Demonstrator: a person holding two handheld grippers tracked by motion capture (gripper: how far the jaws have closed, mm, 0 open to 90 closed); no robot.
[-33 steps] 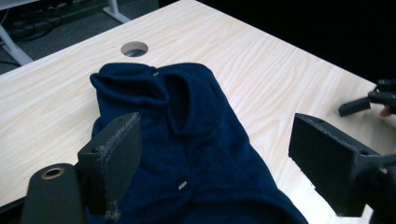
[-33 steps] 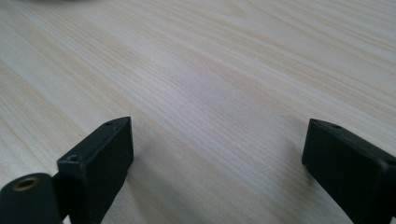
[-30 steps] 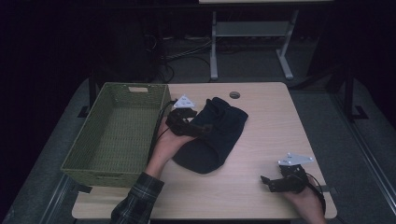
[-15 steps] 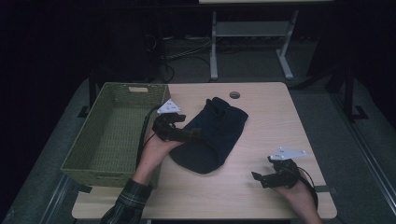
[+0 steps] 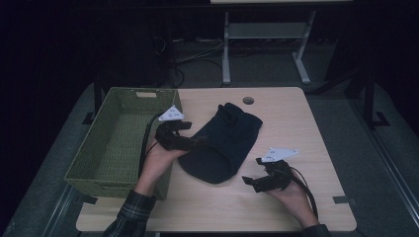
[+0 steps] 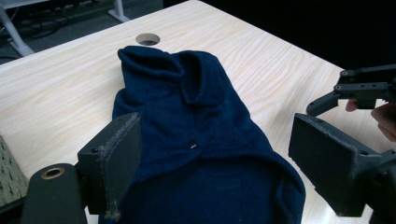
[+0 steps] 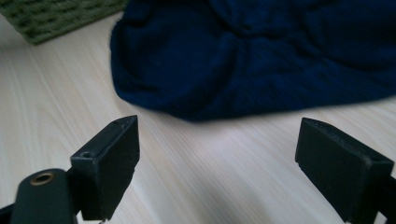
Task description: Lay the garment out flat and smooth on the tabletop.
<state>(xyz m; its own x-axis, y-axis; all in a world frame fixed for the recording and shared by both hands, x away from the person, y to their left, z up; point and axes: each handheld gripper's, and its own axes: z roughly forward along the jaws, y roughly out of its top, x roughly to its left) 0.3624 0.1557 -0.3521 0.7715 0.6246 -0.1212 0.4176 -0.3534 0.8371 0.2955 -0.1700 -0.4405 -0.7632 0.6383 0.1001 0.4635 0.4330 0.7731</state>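
A dark blue garment (image 5: 222, 143) lies crumpled on the surface (image 5: 296, 123), just beside the green woven basket (image 5: 99, 163) (nothing visible inside). The left claw (image 5: 200, 142) stands apart over its edge; the right claw (image 5: 247, 180), apart but just narrowing, holds nothing.

No writing, label, brand or number can be read anywhere. The grey plates on the grippers carry small dark marks, perhaps print, but they are too small to make out.
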